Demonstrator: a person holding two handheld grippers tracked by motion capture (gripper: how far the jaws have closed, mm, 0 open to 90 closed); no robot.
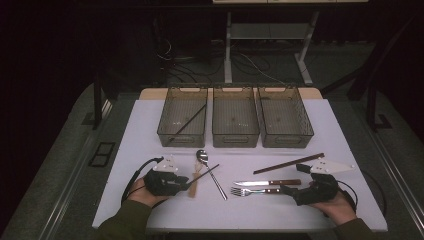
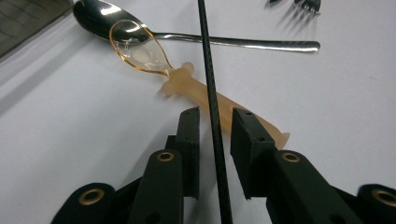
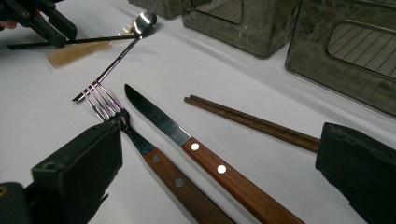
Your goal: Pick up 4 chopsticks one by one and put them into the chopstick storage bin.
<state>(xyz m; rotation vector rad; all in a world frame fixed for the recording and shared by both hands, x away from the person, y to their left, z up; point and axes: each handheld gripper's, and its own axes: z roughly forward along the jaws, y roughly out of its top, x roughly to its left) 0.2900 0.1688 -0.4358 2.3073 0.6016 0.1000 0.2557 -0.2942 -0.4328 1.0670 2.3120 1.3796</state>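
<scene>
My left gripper [image 1: 187, 182] [image 2: 215, 119] sits at the table's front left. A thin black chopstick [image 2: 208, 70] [image 1: 207, 171] runs between its jaws, with a small gap on each side, so the pads do not press it. The chopstick lies across an amber plastic spoon [image 2: 187, 81] [image 1: 194, 184] and a metal spoon [image 2: 233, 42] [image 1: 202, 156]. My right gripper [image 1: 286, 190] [image 3: 219, 154] is wide open at the front right, its jaws on either side of the wooden handles of a fork [image 3: 107, 105] [image 1: 250, 191] and a knife [image 3: 159, 119] [image 1: 267, 183].
A pair of brown chopsticks [image 1: 289, 164] [image 3: 252, 122] lies slanted behind the knife. Three dark wire bins [image 1: 182, 135] [image 1: 235, 137] [image 1: 286, 137] stand in a row at the back; the left one holds a black chopstick [image 1: 190, 120].
</scene>
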